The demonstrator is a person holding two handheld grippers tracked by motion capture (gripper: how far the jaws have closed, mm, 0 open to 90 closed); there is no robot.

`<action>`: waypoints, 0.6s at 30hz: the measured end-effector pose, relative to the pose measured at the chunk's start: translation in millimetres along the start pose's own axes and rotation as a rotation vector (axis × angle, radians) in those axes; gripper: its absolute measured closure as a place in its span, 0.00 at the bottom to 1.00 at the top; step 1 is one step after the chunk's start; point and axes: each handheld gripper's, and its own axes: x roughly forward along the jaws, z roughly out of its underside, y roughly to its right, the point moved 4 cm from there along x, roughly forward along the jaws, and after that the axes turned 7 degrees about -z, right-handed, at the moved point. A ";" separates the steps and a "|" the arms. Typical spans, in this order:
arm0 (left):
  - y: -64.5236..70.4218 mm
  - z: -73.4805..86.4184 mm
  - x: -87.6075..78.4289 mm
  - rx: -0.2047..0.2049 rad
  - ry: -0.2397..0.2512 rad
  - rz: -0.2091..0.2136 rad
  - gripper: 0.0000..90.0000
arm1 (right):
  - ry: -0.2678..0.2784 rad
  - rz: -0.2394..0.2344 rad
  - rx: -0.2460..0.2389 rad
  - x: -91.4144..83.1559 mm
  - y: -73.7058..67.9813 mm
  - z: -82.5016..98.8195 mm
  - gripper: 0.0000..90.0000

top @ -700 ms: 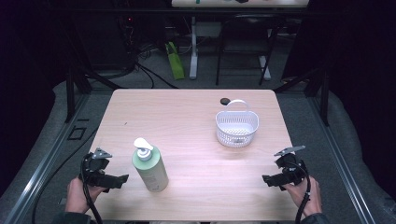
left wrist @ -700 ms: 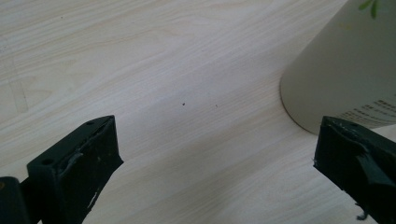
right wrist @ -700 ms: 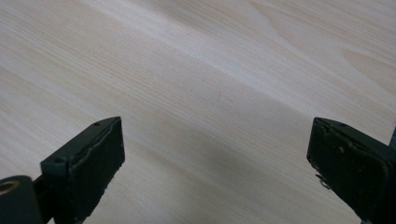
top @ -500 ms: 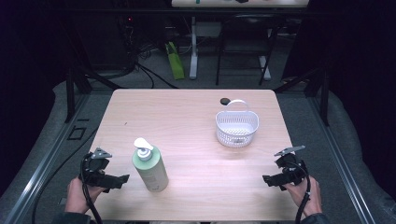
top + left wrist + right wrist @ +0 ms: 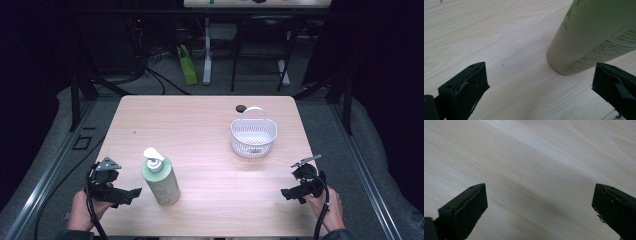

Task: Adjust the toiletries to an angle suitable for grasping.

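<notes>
A: Left side first. Left gripper (image 5: 131,193) rests low at the near-left edge of the pale wood-grain bench (image 5: 200,130), jaws spread wide, nothing between them.

B: And the bottle?

A: Tall pale-green plastic pump bottle with a white dispenser head (image 5: 160,176) stands upright just beside that gripper, to its right, not touching. In the left gripper view the bottle's base (image 5: 584,50) sits ahead, nearer the right jaw, clear of both.

B: Further right?

A: White perforated plastic basket with an arched handle (image 5: 253,136), far-right part of the bench, well apart from the bottle. A small dark round object (image 5: 241,107) lies just behind it; can't tell what it is.

B: Right gripper?

A: Right gripper (image 5: 286,194) at the near-right edge, released too, bare wood between its jaws.

B: Step in hand?

A: My read: the start, a reach for the bottle not yet made. Next move calls for sliding the left gripper forward and rightward until the jaws straddle the bottle's body, then closing squarely so it doesn't tip.
</notes>
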 end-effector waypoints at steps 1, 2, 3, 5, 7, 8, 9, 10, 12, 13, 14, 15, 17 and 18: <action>2.5 -2.4 -2.6 -0.005 0.009 0.008 0.00 | -0.005 -0.001 0.002 0.6 0.5 0.3 0.00; 2.5 -2.4 -2.6 -0.005 0.009 0.008 0.00 | -0.005 -0.015 0.010 1.4 0.1 0.3 0.00; 4.2 -5.8 -5.0 -0.001 0.024 0.014 0.00 | -0.010 -0.017 0.011 2.1 0.9 0.5 0.00; 5.0 -8.5 -8.7 0.000 0.030 0.022 0.00 | -0.016 -0.020 0.019 2.4 1.2 0.7 0.00; 6.1 -9.2 -10.9 -0.002 0.037 0.032 0.00 | -0.016 -0.023 0.020 2.5 1.1 0.7 0.00; 7.7 -10.7 -14.7 0.001 0.044 0.046 0.00 | -0.019 -0.034 0.019 2.9 0.1 0.6 0.00; 7.7 -10.7 -14.7 0.001 0.044 0.046 0.00 | -0.019 -0.034 0.019 2.9 0.1 0.6 0.00; 9.5 -13.0 -18.1 0.000 0.057 0.053 0.00 | -0.027 -0.041 0.017 3.5 -0.5 0.5 0.00; 11.0 -14.3 -19.8 0.001 0.066 0.064 0.00 | -0.031 -0.049 0.021 4.5 -1.3 0.1 0.00; 14.7 -16.8 -22.8 0.006 0.085 0.084 0.00 | -0.031 -0.054 0.025 4.7 -2.1 0.0 0.00; 14.7 -16.8 -22.8 0.006 0.085 0.084 0.00 | -0.031 -0.054 0.025 4.7 -2.1 0.0 0.00; 19.8 -19.2 -25.0 0.023 0.097 0.095 0.00 | -0.031 -0.061 0.024 4.8 -2.6 -0.3 0.00; 25.3 -21.6 -26.8 0.029 0.117 0.105 0.00 | -0.032 -0.062 0.024 4.4 -2.6 -0.4 0.00; 27.7 -22.7 -27.5 0.030 0.124 0.107 0.00 | -0.032 -0.064 0.025 4.2 -2.6 -0.5 0.00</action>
